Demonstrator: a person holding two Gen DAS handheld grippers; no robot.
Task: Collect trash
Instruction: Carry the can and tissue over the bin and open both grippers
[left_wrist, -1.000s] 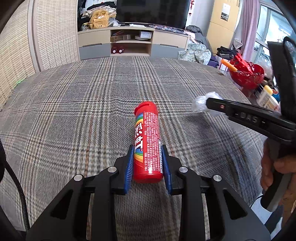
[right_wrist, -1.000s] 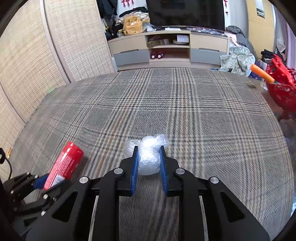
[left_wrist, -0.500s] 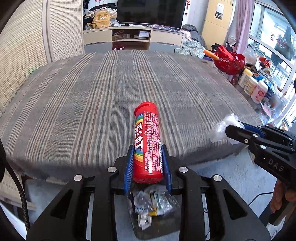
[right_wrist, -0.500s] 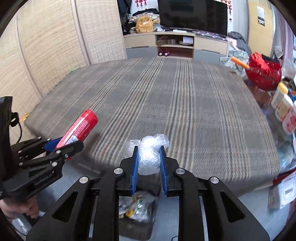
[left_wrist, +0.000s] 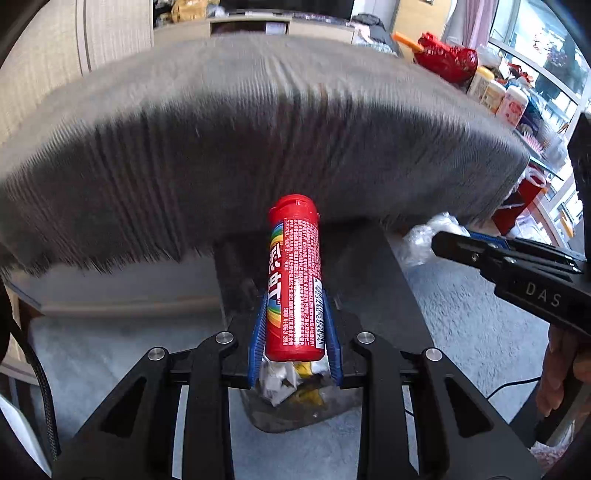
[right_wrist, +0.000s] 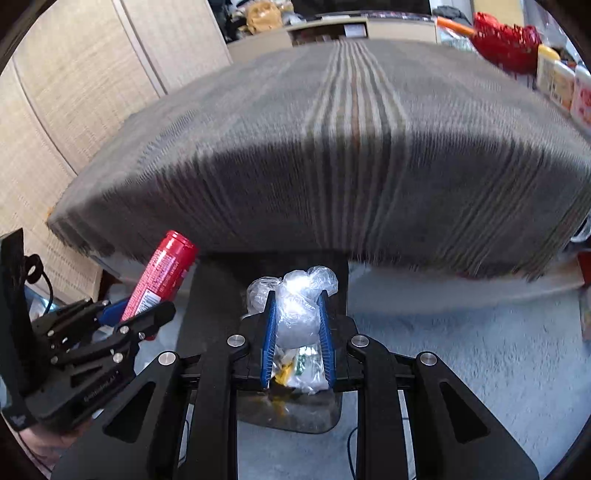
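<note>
Both hands are poised over the bin now, so this looks like the drop-off step of the clean-up. The left gripper (left_wrist: 295, 354) is clenched on a red tube (left_wrist: 294, 280) with a rainbow label, the blue pads pinching its lower half while the capped end juts toward twelve o'clock. Directly beneath it, at six o'clock, sits the dark trash bin (left_wrist: 314, 413), already showing crumpled wrappers inside. The right gripper (right_wrist: 298, 332) is grasping a wad of clear plastic wrap (right_wrist: 295, 314), which bulges out above its fingers, and the same bin (right_wrist: 288, 410) lies right under it too, with scraps showing through the gap. From the left-hand camera the right gripper comes in at about three o'clock with the plastic at its tip. The bed with its grey striped cover (right_wrist: 351, 147) fills everything from ten to two o'clock, blurred. To my eye the next move is simply to let go, one hand or both, with each piece kept over the bin's mouth; the light plastic may cling to the pads and need a shake.
</note>
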